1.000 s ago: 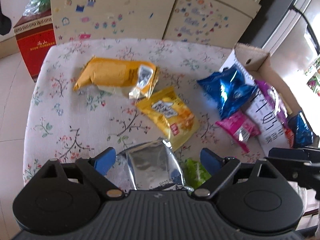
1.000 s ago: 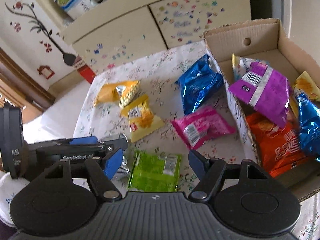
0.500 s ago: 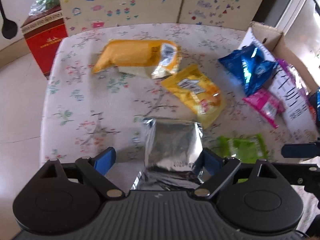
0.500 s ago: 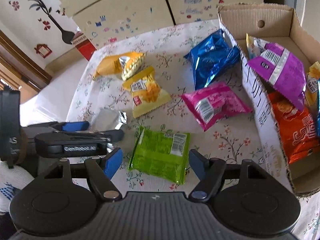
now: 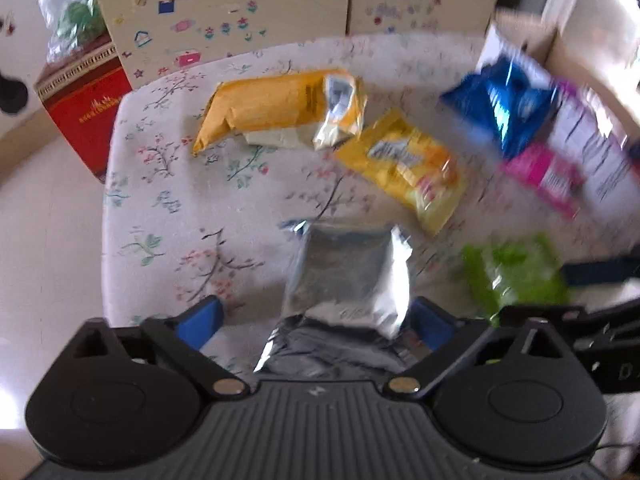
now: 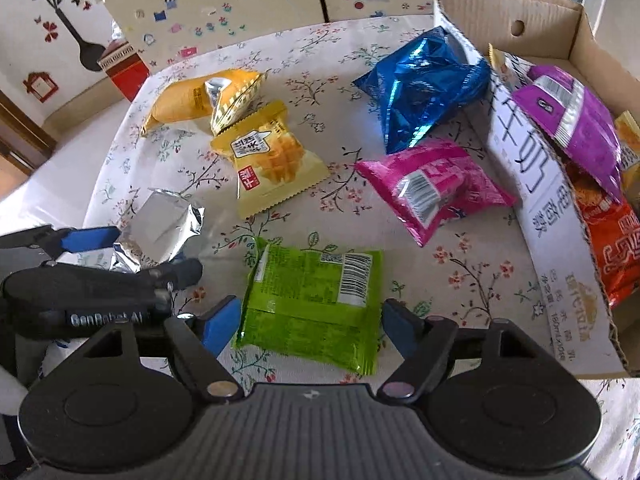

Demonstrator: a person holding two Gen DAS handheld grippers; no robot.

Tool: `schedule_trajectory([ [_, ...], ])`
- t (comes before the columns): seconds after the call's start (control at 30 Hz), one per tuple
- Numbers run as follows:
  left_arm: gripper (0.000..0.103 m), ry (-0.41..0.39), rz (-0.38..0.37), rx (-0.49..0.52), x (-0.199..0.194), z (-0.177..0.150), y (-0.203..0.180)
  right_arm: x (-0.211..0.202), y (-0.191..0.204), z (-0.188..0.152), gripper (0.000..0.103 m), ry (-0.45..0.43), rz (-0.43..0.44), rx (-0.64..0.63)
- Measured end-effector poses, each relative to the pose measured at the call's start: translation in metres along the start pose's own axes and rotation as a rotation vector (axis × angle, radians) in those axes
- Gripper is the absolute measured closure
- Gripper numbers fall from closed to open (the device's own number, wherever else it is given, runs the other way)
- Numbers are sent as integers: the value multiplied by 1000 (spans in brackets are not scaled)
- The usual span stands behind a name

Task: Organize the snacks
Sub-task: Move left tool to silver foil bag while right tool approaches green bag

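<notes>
Lengthwise between fingers, silver packet (image 5: pixel 347 278)

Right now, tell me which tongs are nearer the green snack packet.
Right. The right tongs are open, straddling the green snack packet between their fingers. The left tongs sit off to its left, open around the silver foil packet.
</notes>
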State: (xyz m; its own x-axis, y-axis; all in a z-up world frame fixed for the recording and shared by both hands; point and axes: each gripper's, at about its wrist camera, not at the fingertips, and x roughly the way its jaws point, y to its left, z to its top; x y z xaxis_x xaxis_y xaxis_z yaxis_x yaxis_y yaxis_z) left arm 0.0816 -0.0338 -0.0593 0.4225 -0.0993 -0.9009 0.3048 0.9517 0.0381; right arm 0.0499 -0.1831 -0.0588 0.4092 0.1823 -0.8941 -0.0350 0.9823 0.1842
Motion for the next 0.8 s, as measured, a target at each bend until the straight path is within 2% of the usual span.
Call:
schedule_trajectory([
  [0.1,0,7,-24,-47,2,-1,11,4,7,0,19,-7,-30,-27],
  [0.37,0,-5,-16,-57,5,-1,16,9,15,0,19,-22,-57,-89],
  [0.47,0,-11,-15,-56,2,-3,14,8,18,-2,22,-32,-64,-124],
  [0.57,0,-17,-13,-56,1,-4,14,7,20,-3,32,-44,-54,-143],
  [0.7,1,-33,-12,-41,-1,-5,12,5,17,-4,39,-54,-45,-142],
  [0.8,10,-54,-28,-17,-4,-4,9,3,14,-3,39,-53,-26,-122],
])
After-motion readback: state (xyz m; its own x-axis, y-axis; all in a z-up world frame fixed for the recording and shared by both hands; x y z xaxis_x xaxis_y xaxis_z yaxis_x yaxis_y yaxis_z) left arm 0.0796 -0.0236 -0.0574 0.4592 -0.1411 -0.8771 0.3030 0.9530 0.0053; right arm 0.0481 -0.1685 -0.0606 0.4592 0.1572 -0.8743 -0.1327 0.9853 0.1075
